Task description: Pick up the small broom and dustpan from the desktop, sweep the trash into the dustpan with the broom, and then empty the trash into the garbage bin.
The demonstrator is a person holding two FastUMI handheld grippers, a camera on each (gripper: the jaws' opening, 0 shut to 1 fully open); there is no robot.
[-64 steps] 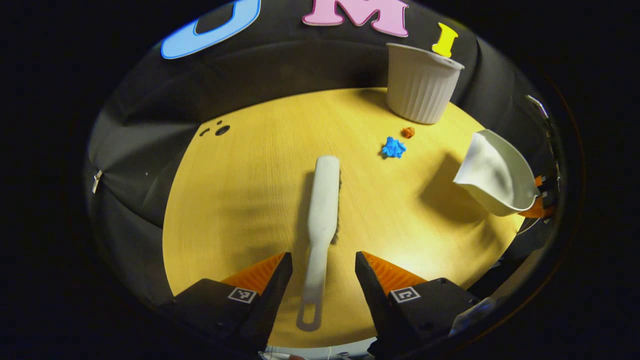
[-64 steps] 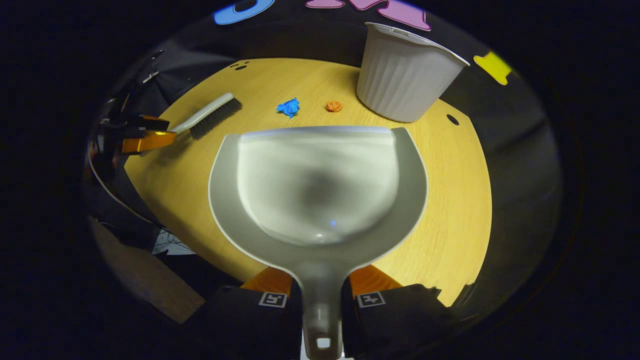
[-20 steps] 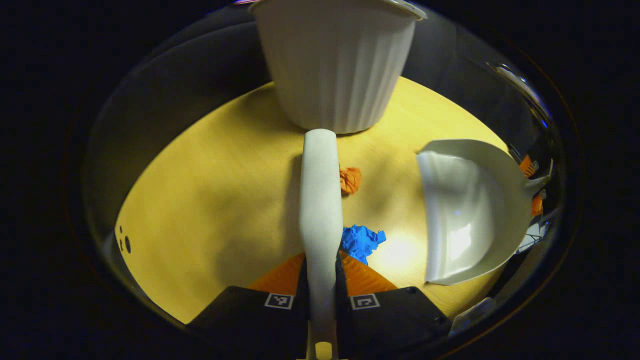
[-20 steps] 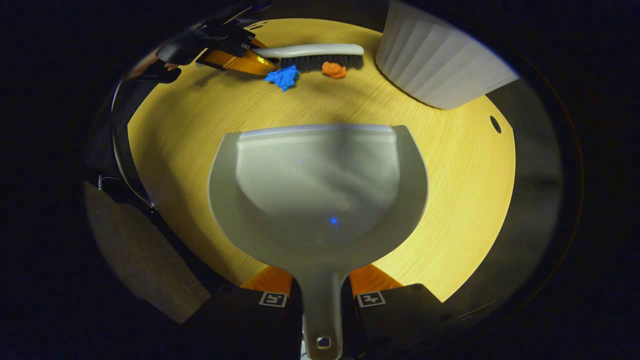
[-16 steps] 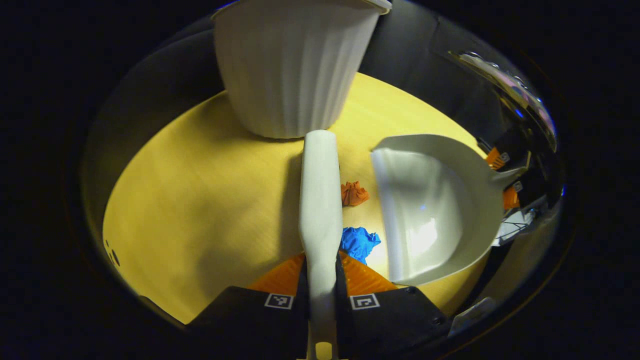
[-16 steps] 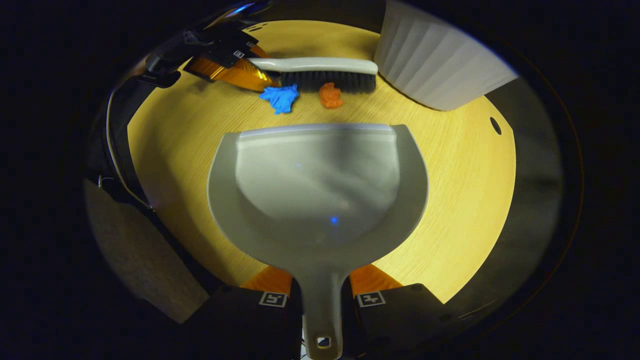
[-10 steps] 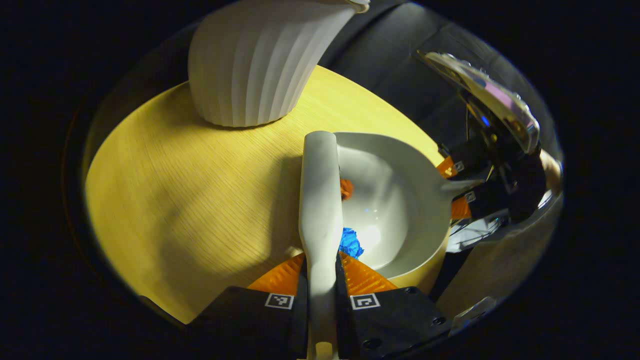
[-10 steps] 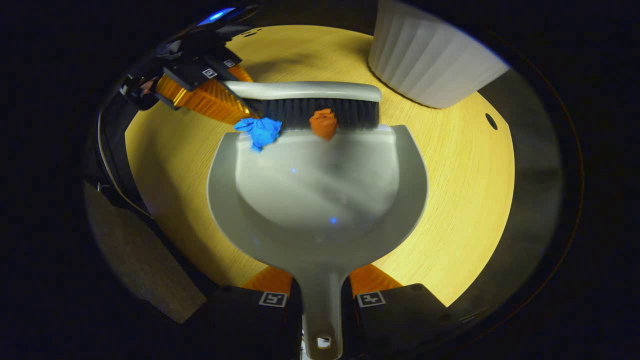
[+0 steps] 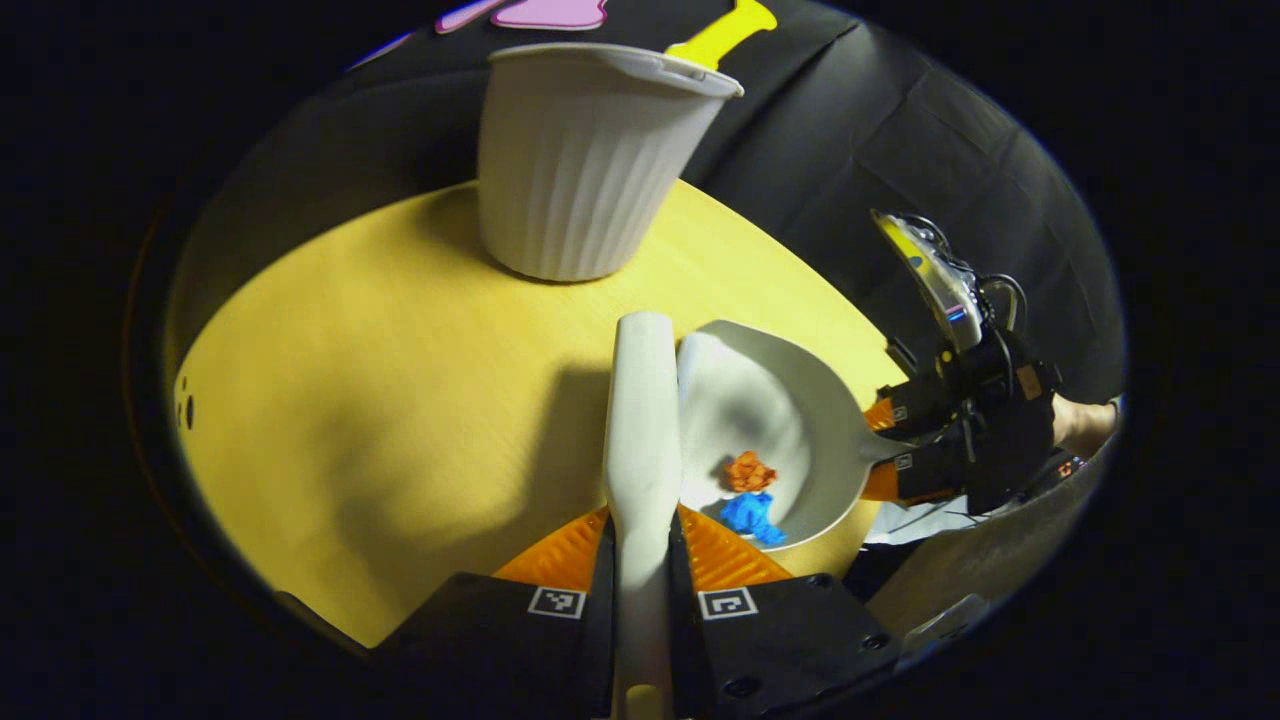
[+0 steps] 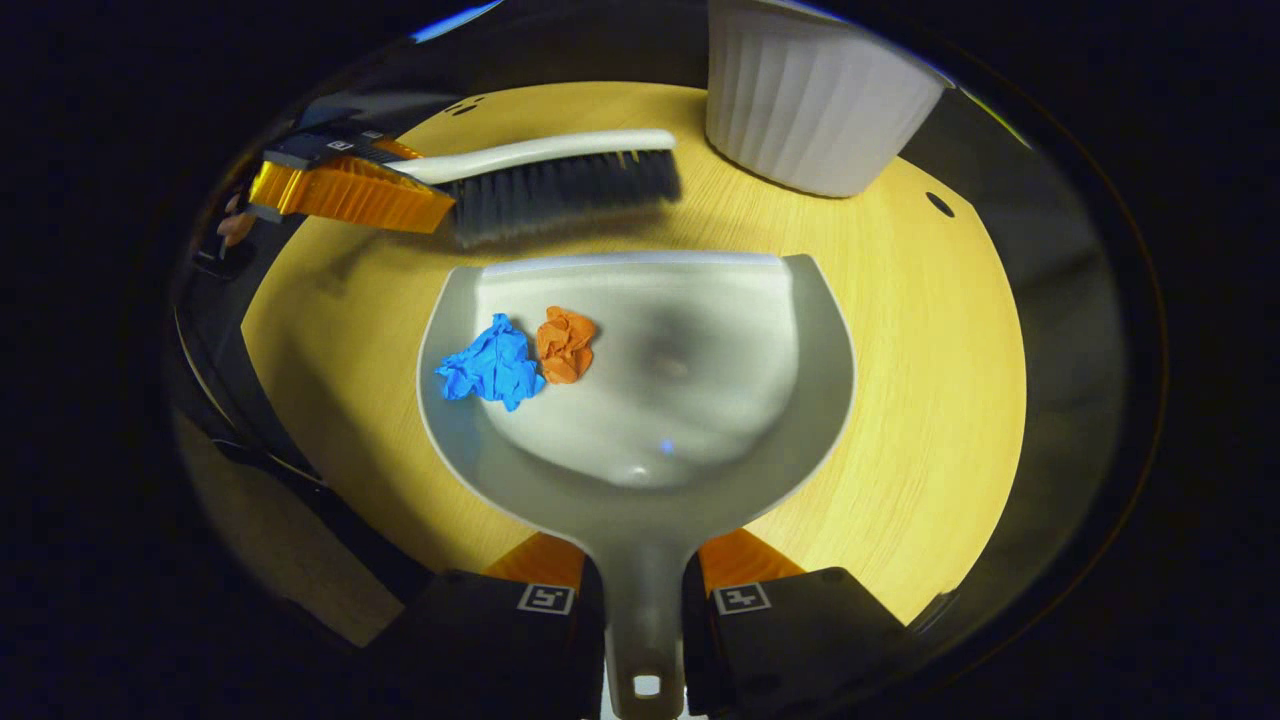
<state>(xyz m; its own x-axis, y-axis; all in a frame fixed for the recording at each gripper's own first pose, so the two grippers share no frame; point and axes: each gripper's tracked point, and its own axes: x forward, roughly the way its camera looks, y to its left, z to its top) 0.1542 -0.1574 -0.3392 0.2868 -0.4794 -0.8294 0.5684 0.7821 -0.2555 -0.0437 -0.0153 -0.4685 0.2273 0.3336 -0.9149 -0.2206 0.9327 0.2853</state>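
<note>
Your right gripper [image 10: 643,590] squeezes the handle of the dustpan [image 10: 640,400] between both fingers. You hold the pan low on the table [image 10: 920,330] with its open edge facing the broom, so trash can slide in and stay in. Your left gripper [image 9: 640,600] is clamped on the handle of the broom [image 9: 642,400]. In the right gripper view the broom hangs just past the front edge of the pan, with its dark bristles pointing down. That spot looks like the end of a sweep, and from there it also blocks anything that might roll back out.

Now count. There is one broom and one dustpan. There are two bits of trash: one blue paper ball [image 10: 492,366] and one orange paper ball [image 10: 565,344]. Both lie inside the pan, on its left side, touching each other. I see no trash left on the table. There is one garbage bin [image 10: 810,100], white with ribs, standing at the far side of the table, near the broom tip.

So the sweeping looks done. I think the next job is tipping the pan over the bin. Keep the pan level on the way, because the two balls are light and sit close to the open edge.
</note>
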